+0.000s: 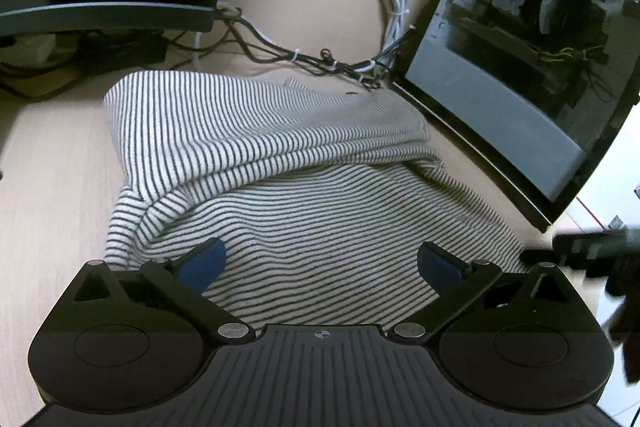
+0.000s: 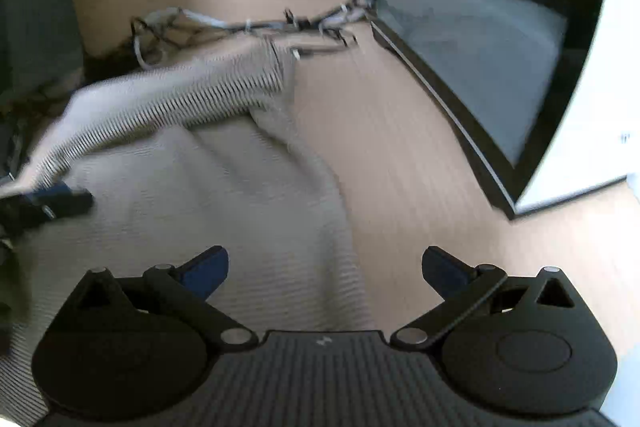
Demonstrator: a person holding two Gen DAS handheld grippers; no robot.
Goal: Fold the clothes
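On the pale wood surface (image 1: 52,163), nearest the cameras, the left tongs (image 1: 322,263) stand wide, nothing between the blue pads, hovering over the striped garment (image 1: 280,211). The right tongs (image 2: 325,269) likewise gape empty, above the garment's right edge. The garment lies partly folded, an upper layer doubled over. Beyond it: bundled cables (image 1: 332,65) and a glass-sided computer case (image 1: 520,67) at right.

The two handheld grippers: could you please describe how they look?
The left gripper and right gripper match: black plastic bodies with ribbed centres, round side housings, silver pivot pins, angled black linkage arms and blue finger pads. No cables or sleeves show.
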